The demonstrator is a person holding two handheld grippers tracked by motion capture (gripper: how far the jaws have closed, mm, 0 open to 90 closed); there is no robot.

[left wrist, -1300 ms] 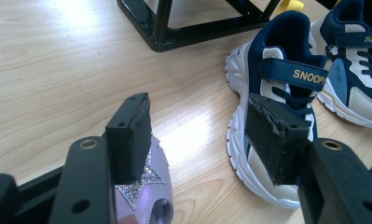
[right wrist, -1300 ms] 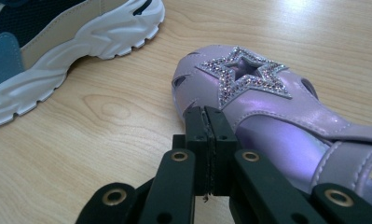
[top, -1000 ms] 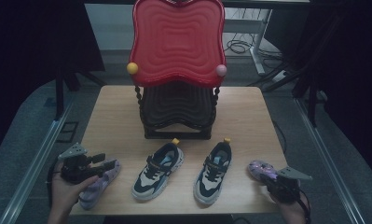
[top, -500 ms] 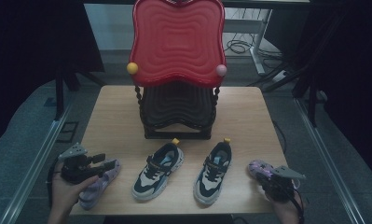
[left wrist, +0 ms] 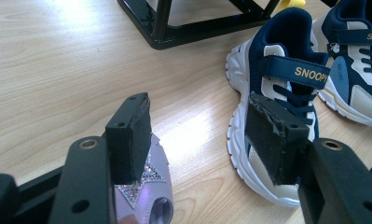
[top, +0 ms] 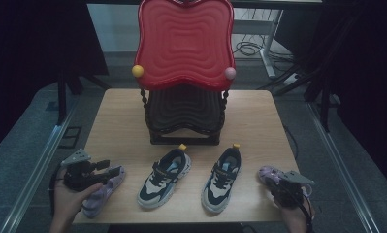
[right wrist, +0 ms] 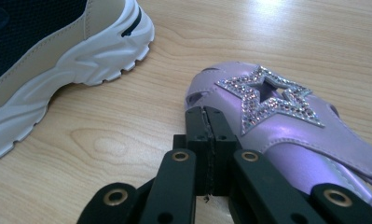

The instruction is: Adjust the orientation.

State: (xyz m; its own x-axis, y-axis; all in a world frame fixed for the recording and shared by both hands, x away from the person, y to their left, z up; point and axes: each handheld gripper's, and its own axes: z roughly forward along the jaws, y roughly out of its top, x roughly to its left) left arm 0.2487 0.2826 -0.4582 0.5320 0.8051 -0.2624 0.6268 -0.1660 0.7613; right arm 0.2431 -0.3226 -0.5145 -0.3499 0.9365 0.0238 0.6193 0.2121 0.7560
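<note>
Lilac sandals: two glossy lilac sandals, one at the near left [top: 101, 194], one at the near right [right wrist: 286, 126] of the pale wooden table [top: 118, 121]; a cut-out rhinestone star on each upper.
Left gripper [left wrist: 202, 135]: jaws wide apart above the left sandal's toe, gripping nothing.
Right gripper [right wrist: 210, 140]: pads pressed together, empty, just beside the right sandal.
Between them: two navy-and-cream trainers [top: 164, 177].
Writing: "SNOOPY" in yellow on a strap.
Behind: red wavy tray [top: 184, 43] on a black stand.

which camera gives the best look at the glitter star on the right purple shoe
The right gripper view: the star sits close and sharp on the purple shoe, beside the shut right gripper. The high view shows that shoe small, its star too small to make out. The left gripper view shows the other purple shoe.
</note>
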